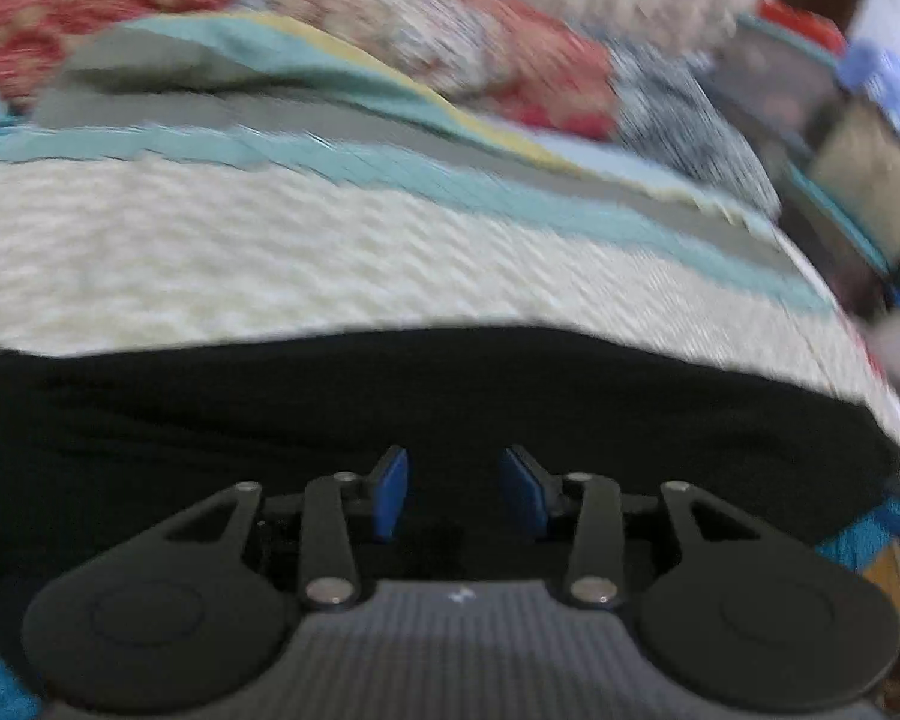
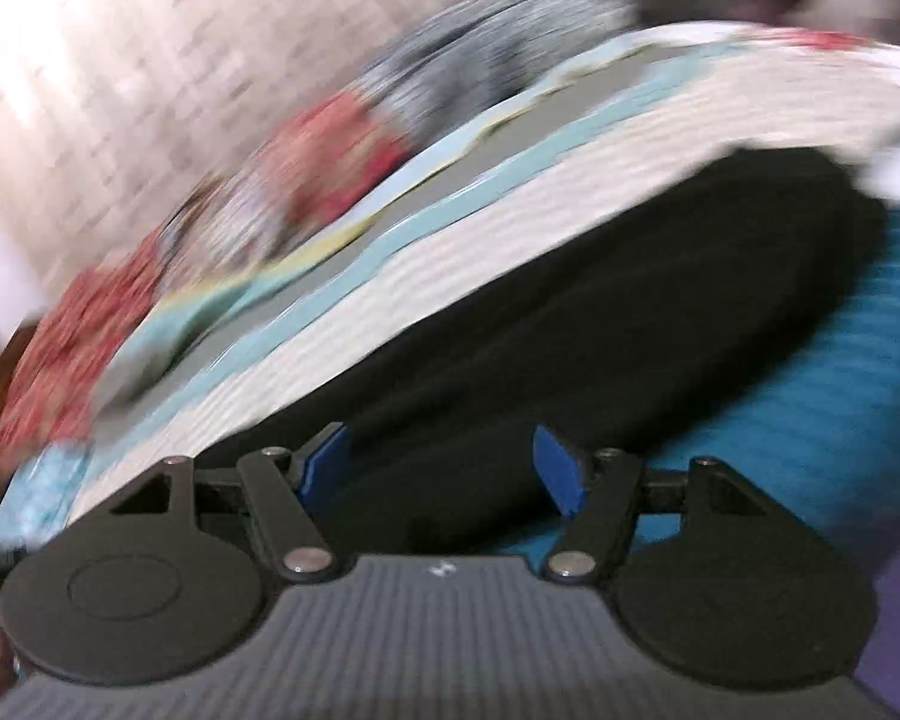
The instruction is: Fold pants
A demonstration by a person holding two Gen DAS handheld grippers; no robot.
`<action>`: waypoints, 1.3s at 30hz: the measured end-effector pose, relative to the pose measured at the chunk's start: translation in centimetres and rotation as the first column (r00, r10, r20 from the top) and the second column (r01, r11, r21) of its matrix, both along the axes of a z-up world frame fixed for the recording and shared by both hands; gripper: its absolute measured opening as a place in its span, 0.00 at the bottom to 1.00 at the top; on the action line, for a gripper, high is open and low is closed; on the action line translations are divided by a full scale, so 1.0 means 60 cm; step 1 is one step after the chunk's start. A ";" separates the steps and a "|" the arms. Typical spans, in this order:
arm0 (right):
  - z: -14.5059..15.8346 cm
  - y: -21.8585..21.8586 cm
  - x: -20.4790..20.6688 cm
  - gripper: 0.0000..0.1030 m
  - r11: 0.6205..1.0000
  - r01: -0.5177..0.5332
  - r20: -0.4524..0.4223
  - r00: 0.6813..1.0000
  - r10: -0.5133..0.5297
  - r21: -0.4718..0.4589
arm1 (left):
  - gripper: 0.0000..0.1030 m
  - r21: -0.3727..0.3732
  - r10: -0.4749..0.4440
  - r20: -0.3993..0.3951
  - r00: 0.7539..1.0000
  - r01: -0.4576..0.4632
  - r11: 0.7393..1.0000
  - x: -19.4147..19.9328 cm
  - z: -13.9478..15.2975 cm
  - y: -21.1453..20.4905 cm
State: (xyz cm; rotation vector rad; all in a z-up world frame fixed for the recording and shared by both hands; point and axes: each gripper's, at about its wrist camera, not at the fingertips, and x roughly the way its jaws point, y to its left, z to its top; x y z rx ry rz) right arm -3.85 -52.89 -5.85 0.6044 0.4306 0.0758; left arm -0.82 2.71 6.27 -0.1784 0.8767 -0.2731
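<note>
Black pants (image 1: 390, 396) lie flat on a cream textured bedspread (image 1: 270, 252); both views are motion-blurred. My left gripper (image 1: 453, 468) is open with its blue pads (image 1: 393, 492) just above the near part of the pants, holding nothing. In the right wrist view the pants (image 2: 600, 330) run across the middle, tilted. My right gripper (image 2: 444, 456) is open over the pants' near edge, its blue pads (image 2: 561, 474) apart and empty.
Teal, grey and yellow striped bedding (image 1: 390, 138) and red floral fabric (image 1: 510, 66) lie beyond the pants. A bright blue cloth (image 2: 840, 390) lies beside the pants on the right. Cluttered shelves (image 1: 840, 138) stand at the far right, past the bed edge.
</note>
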 end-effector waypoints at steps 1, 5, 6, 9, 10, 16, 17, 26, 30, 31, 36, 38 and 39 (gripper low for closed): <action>-0.007 -0.018 -0.008 0.68 0.999 0.045 0.000 0.999 -0.045 0.025 | 0.35 0.009 -0.026 -0.021 0.999 0.026 1.000 0.009 -0.010 -0.027; -0.034 -0.100 -0.019 0.68 0.970 0.196 -0.012 0.980 -0.196 0.143 | 0.35 0.069 -0.083 -0.089 0.993 0.090 0.994 0.018 -0.052 -0.102; -0.040 -0.120 -0.019 0.68 0.962 0.215 -0.013 0.976 -0.216 0.167 | 0.35 0.092 -0.074 -0.113 0.991 0.085 0.992 0.024 -0.068 -0.109; -0.052 -0.168 -0.011 0.70 0.939 0.249 -0.016 0.967 -0.253 0.237 | 0.34 0.137 -0.071 -0.118 0.990 0.088 0.987 0.025 -0.096 -0.118; -0.055 -0.173 -0.007 0.71 0.933 0.248 -0.010 0.967 -0.254 0.260 | 0.34 0.160 -0.083 -0.117 0.990 0.101 0.982 0.022 -0.095 -0.124; -0.066 -0.203 0.029 0.71 0.912 0.268 0.001 0.959 -0.282 0.311 | 0.34 0.167 -0.077 -0.148 0.986 0.101 0.981 0.031 -0.089 -0.126; -0.063 -0.201 0.034 0.58 0.909 0.279 -0.001 0.956 -0.293 0.308 | 0.34 0.170 -0.079 -0.146 0.986 0.104 0.980 0.033 -0.090 -0.128; 0.037 -0.103 0.026 0.13 0.988 0.132 0.131 0.981 -0.142 0.083 | 0.35 0.023 -0.027 -0.152 0.988 0.030 0.999 0.021 -0.064 -0.081; 0.075 0.042 0.027 0.14 0.966 -0.103 0.134 0.981 0.137 -0.236 | 0.36 -0.064 0.010 -0.124 0.992 -0.018 0.998 -0.001 -0.038 -0.039; 0.074 0.081 0.026 0.14 0.936 -0.157 0.113 0.973 0.202 -0.316 | 0.36 -0.082 0.016 -0.115 0.993 -0.026 0.996 -0.010 -0.033 -0.028; 0.014 0.225 0.035 0.19 0.757 -0.407 -0.098 0.903 0.419 -0.512 | 0.41 -0.169 0.039 -0.074 0.997 -0.051 0.984 -0.071 -0.008 0.046; -0.007 0.255 0.030 0.37 0.704 -0.425 -0.155 0.896 0.415 -0.569 | 0.43 -0.195 0.055 -0.061 0.997 -0.066 0.979 -0.095 -0.002 0.075; -0.007 0.262 0.023 0.40 0.688 -0.420 -0.153 0.897 0.416 -0.592 | 0.45 -0.208 0.070 -0.050 0.996 -0.079 0.975 -0.110 0.001 0.094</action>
